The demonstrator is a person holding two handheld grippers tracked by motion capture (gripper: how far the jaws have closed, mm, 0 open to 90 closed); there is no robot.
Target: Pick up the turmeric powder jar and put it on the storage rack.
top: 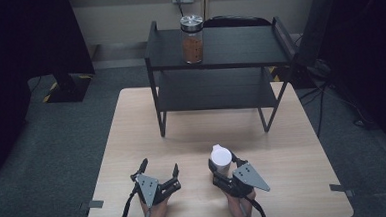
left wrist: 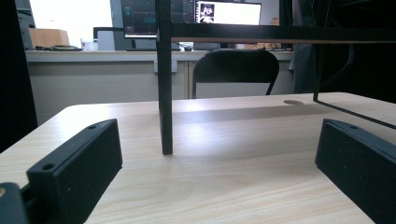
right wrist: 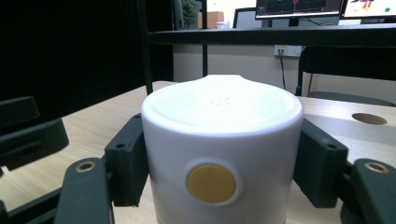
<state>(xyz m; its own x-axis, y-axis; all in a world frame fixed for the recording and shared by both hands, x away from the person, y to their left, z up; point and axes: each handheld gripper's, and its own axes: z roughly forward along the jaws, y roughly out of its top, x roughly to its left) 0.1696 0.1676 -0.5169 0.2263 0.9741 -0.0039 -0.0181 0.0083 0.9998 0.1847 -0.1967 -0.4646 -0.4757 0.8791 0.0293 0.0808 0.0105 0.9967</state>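
Grip comes first, nearest the person: the right gripper (top: 223,163) has its 2 black jaws clamped on the sides of a white lidded canister (top: 220,159), which stands upright on the near part of the wooden table (top: 132,136), right of centre. In the right gripper view the canister (right wrist: 222,154) sits square between the pads (right wrist: 127,161), one on each flank, with a round yellow button facing the camera and a smooth domed lid with a small spout-like lip at the back.

By its look the body is hard, glossy plastic or ceramic: stiff, so it should not give under pressure, but probably slippery, and a round wall gives flat pads only narrow contact. Holding it low on the body, under the lid seam as now, seems the safest place; a hold on the lid alone could pull it loose. Its weight depends on contents I cannot see.

Just to the left, the left gripper (top: 160,171) rests released on the table, jaws spread wide with nothing between them.

Farther off stands a black 2-tier rack (top: 219,82), and on its top shelf a glass jar (top: 192,39) with a metal lid and brown contents.
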